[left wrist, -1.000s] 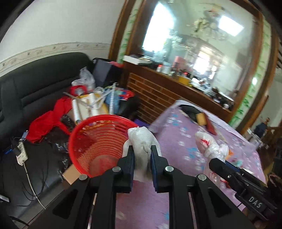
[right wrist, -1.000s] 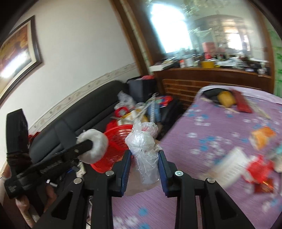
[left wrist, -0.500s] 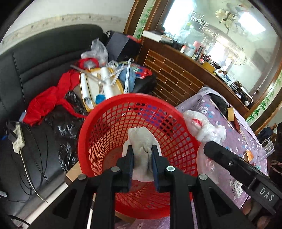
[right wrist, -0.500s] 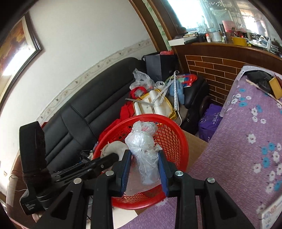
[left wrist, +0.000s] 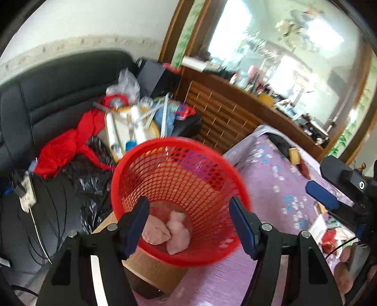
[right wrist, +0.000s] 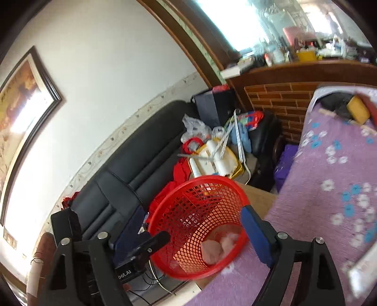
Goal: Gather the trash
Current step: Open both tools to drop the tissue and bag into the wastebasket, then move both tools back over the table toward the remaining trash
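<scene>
Red basket [left wrist: 179,200]: round plastic mesh bin with open lattice wall and solid rim, upright, standing on a brown cardboard box [left wrist: 150,266] beside the purple flowered table [left wrist: 271,179].

Crumpled wads [left wrist: 166,231]: pale, whitish-pink lumps of paper or tissue, lying loose and touching one another on the basket floor [right wrist: 219,247]; blur hides the exact count.

A black leather sofa [right wrist: 132,169] stands against a white wall [right wrist: 106,58] with a patterned border; a dark-framed picture [right wrist: 21,113] hangs above the sofa, a brick-faced wooden counter [right wrist: 282,101] stands beside it, beneath a bright window [right wrist: 231,21]
</scene>
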Motion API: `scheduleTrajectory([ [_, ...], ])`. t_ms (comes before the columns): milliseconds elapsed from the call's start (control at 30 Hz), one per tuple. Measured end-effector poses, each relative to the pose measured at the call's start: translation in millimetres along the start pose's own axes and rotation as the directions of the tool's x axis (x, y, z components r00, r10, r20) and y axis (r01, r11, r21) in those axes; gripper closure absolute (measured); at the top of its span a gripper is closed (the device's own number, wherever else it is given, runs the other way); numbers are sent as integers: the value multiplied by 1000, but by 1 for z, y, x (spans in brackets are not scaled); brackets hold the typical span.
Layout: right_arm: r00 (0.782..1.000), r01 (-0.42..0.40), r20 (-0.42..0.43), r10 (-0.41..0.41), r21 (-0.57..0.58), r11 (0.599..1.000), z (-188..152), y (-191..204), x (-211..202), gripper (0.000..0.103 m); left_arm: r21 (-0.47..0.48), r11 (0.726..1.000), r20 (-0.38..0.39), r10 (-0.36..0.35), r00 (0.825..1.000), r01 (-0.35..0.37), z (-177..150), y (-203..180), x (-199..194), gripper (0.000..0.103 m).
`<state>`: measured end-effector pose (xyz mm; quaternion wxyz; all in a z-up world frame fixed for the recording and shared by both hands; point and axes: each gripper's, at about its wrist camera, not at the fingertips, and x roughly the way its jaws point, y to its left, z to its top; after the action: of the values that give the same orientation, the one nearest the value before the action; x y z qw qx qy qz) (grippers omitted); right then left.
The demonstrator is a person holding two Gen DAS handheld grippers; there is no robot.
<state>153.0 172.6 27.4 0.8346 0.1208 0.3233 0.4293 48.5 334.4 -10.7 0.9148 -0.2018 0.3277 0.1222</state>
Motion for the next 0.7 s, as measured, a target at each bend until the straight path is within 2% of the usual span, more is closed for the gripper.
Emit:
scheduleTrajectory([
  [100, 997, 49, 58, -46, -45, 998, -6, 6, -54, 16, 63, 998, 38, -14, 999, 12, -11, -35, -30, 32],
  [300, 977, 154, 149, -150, -13, 988, -38, -18, -177, 16, 157, 979, 44, -135, 990, 127, -44, -122, -73, 31],
  [467, 941, 270, 201, -271, 35, 962, -71, -54, -267, 16, 217, 946, 0, -248, 969, 242, -75, -195, -95, 27],
  [600, 884, 402, 233, -405, 61, 914, -94, -81, -335, 16, 281, 925, -31, -259, 965, 257, -98, -244, -99, 27],
  [700, 814, 523, 244, -528, 90, 848, -109, -102, -375, 16, 321, 911, -39, -260, 965, 259, -115, -276, -100, 27],
])
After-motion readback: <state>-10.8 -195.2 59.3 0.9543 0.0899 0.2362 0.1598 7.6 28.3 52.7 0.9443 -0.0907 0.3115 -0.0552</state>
